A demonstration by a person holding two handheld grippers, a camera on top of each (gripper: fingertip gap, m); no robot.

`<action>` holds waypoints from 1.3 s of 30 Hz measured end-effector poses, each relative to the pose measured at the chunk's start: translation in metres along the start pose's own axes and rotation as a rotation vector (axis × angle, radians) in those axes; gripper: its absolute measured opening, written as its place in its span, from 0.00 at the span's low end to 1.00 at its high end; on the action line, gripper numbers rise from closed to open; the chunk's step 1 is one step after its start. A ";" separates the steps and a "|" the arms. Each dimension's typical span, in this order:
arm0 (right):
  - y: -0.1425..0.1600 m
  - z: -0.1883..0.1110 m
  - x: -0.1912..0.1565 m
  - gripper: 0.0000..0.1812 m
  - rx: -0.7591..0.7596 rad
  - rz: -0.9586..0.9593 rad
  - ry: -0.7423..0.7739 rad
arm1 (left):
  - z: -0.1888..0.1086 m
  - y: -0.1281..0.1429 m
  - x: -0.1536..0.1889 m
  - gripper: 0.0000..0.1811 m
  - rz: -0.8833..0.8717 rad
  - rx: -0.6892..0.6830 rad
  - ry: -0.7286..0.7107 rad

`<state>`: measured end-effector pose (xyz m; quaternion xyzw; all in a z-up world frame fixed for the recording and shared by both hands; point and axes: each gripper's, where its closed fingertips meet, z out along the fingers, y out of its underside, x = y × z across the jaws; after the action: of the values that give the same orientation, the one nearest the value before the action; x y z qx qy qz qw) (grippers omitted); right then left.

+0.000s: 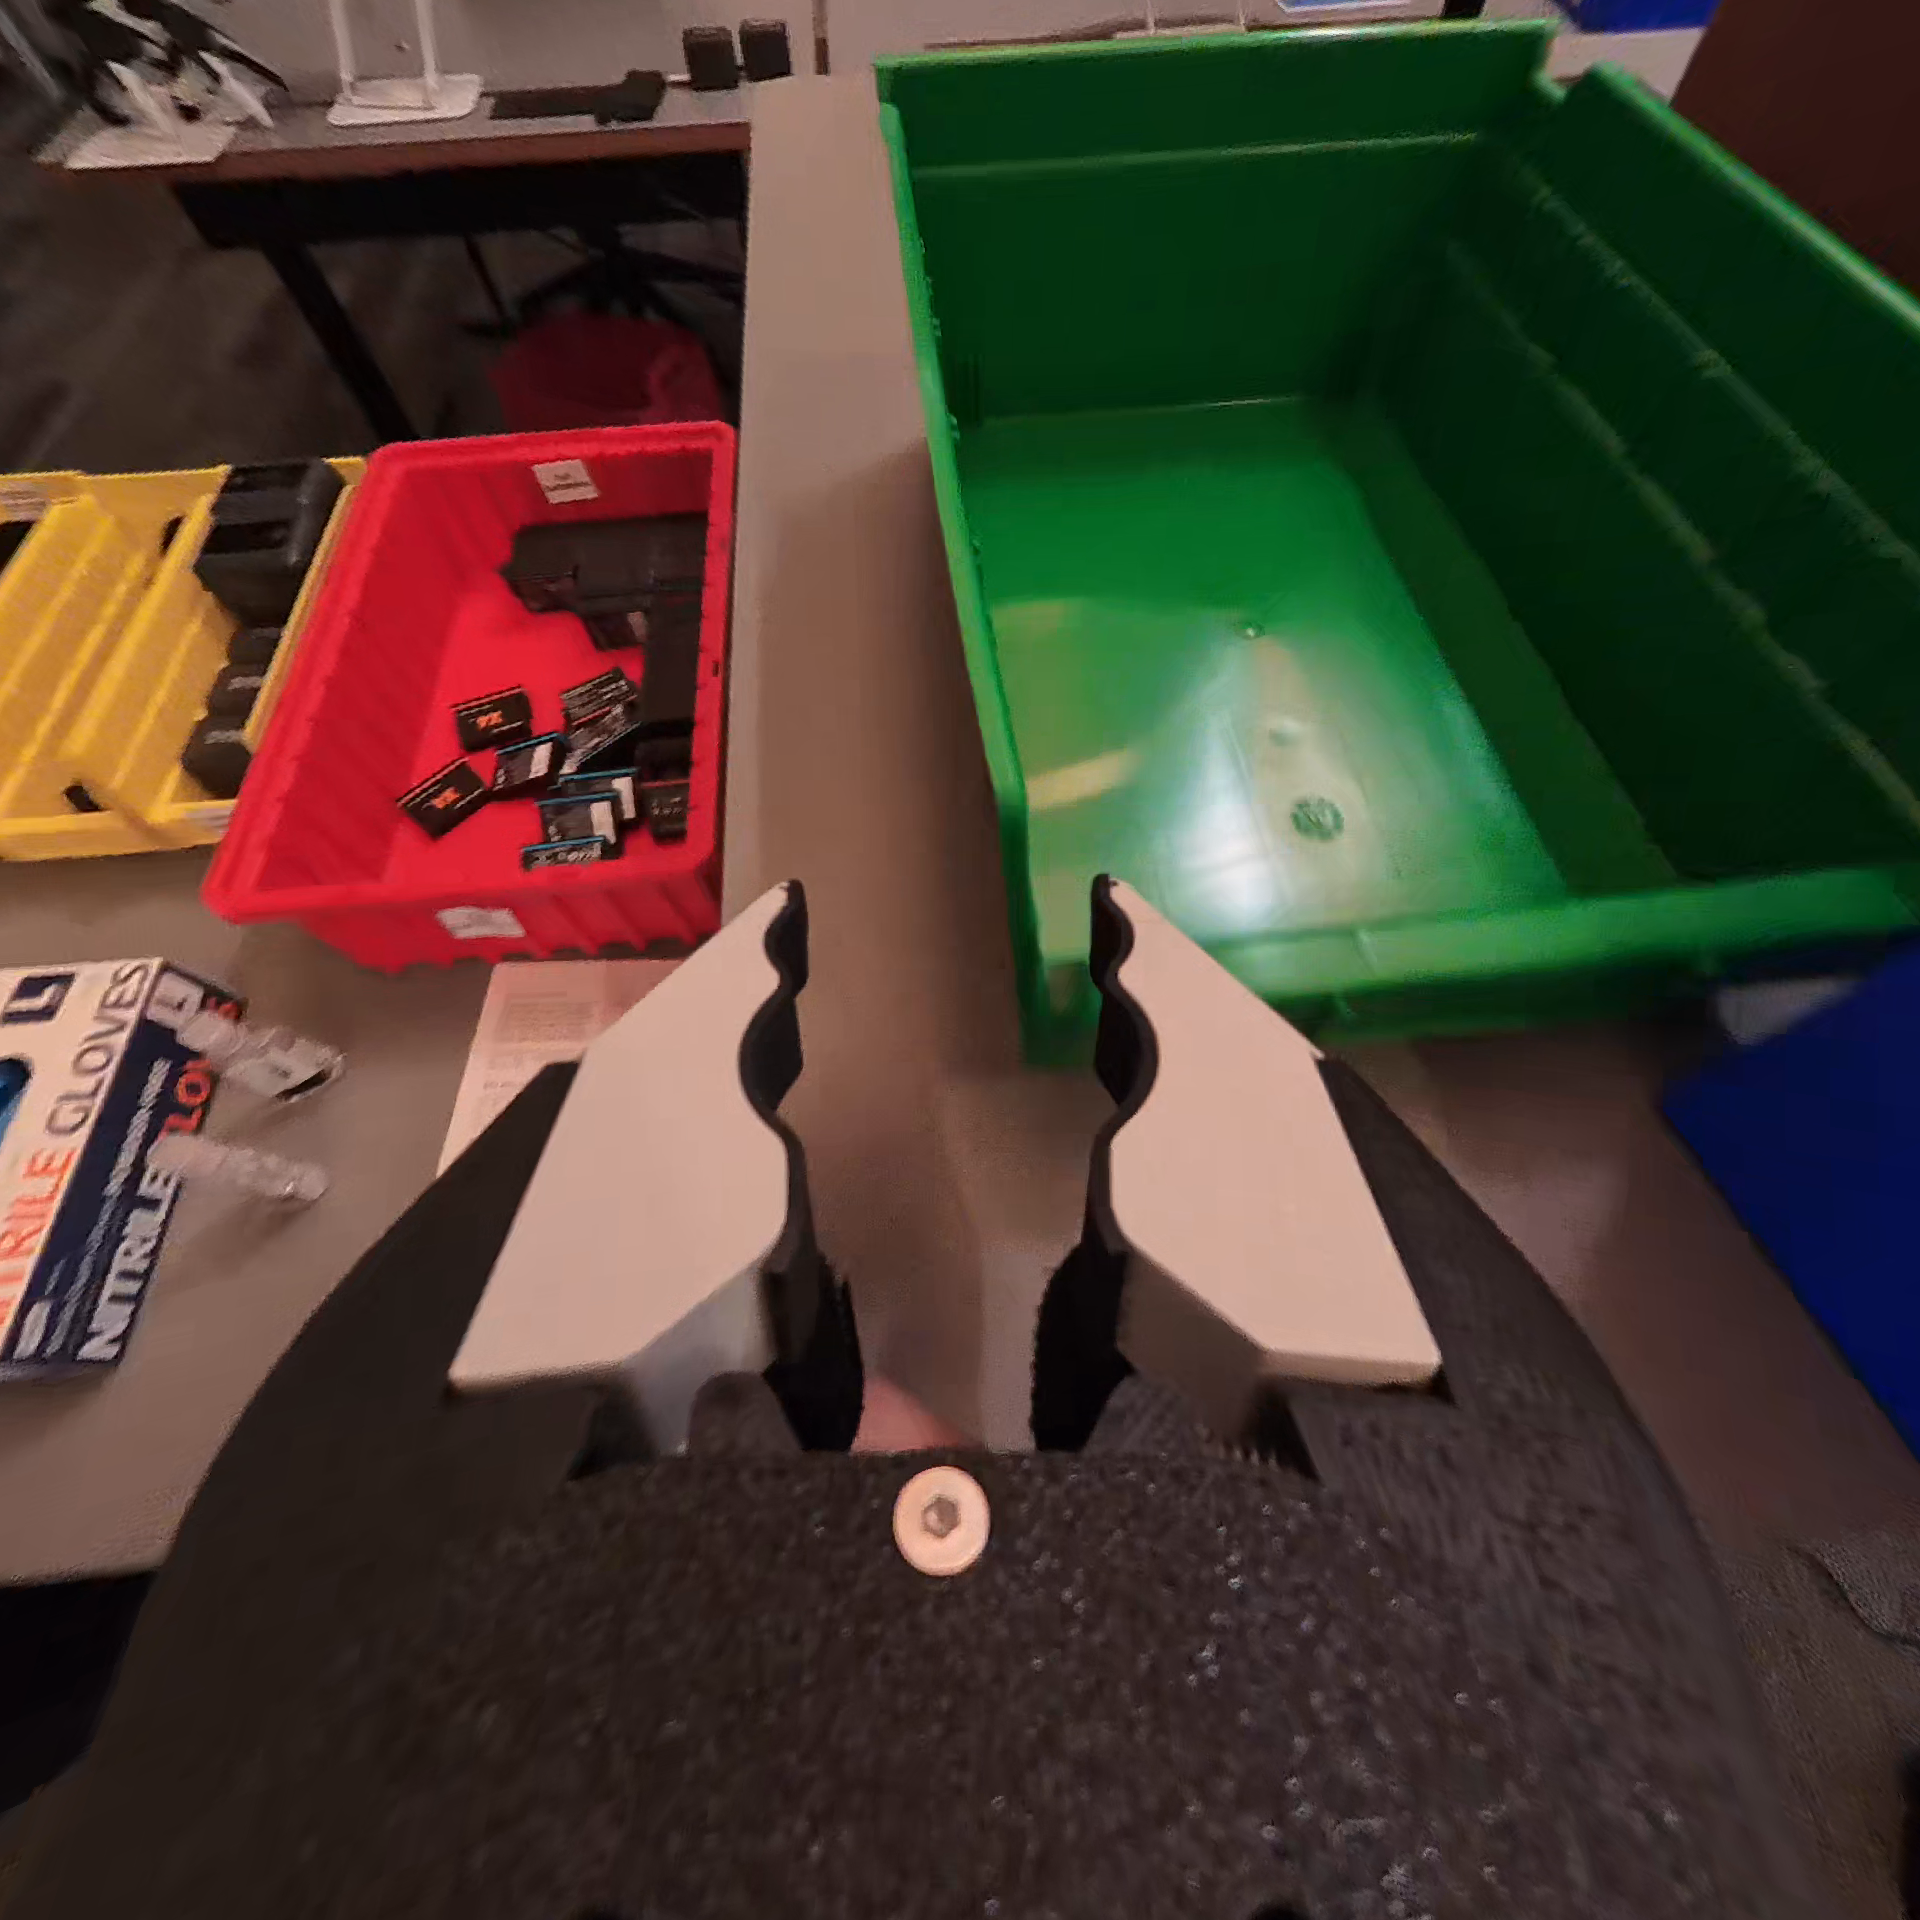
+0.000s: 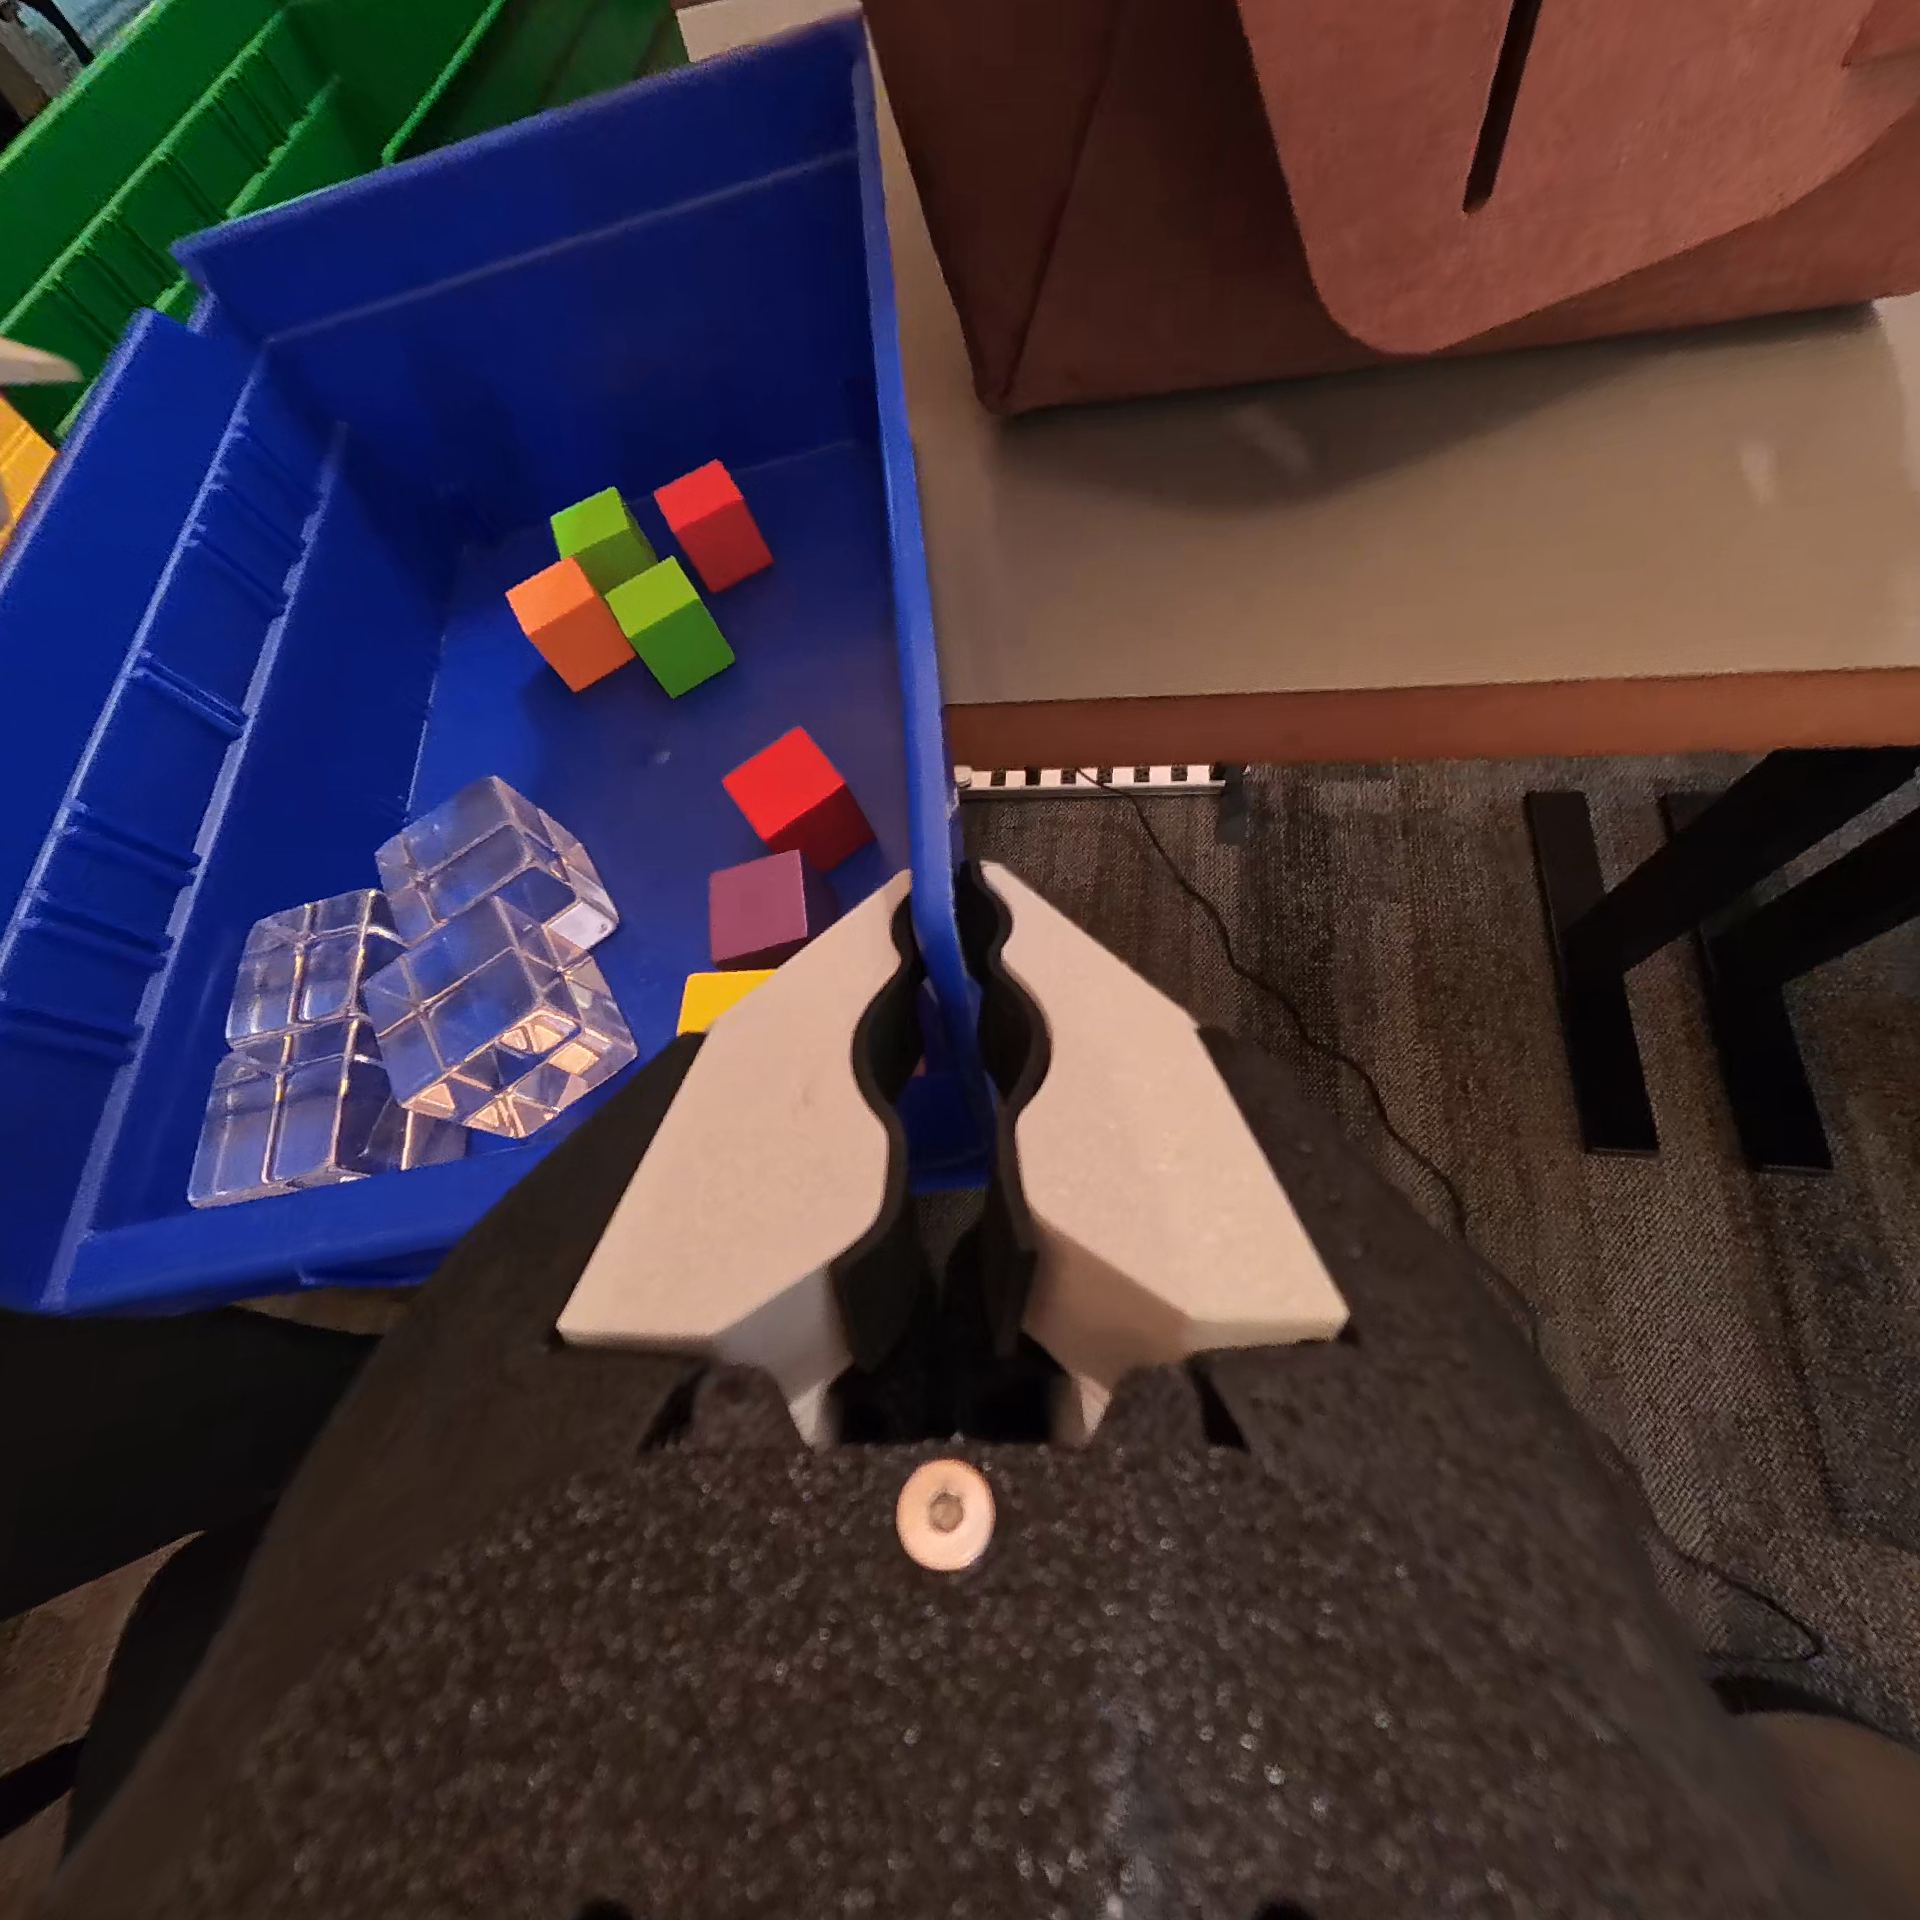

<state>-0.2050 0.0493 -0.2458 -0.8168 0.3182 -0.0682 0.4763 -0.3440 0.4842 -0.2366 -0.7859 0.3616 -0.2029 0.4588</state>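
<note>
Blue bin [image 2: 312,644] sits on the worktop [image 2: 1351,540], its near-right corner past the edge; its right wall is clamped between the right gripper [image 2: 945,894] fingers, which are closed on it. Judged stiff, light plastic with a smooth, slippery thin wall, so the rim is the obvious hold; loose contents would likely slide if tipped. From the left: yellow bin [image 1: 94,665], red bin [image 1: 312,748] with small black packs, then the left gripper [image 1: 948,888], fingers spread, nothing held, over bare worktop just beside the empty green bin [image 1: 1455,935]. Counted in the blue bin: four clear cubes [image 2: 416,987], two red blocks [image 2: 798,798], two green blocks [image 2: 665,623], one orange, one purple, one yellow.
</note>
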 end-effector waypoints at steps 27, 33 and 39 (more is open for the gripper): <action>-0.100 0.210 -0.120 0.02 0.001 0.166 0.068 | -0.306 -0.104 -0.249 0.03 0.095 0.231 -0.628; -0.138 0.277 -0.145 0.02 0.031 0.131 0.124 | -0.359 -0.048 -0.203 0.03 -0.121 0.289 -0.418; -0.147 0.291 -0.157 0.04 0.034 0.038 0.110 | -0.357 -0.004 -0.143 0.04 -0.379 0.334 -0.106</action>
<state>-0.1417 0.4057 -0.2513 -0.7974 0.3580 -0.1092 0.4733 -0.6686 0.3880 -0.0542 -0.7624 0.1450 -0.3008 0.5543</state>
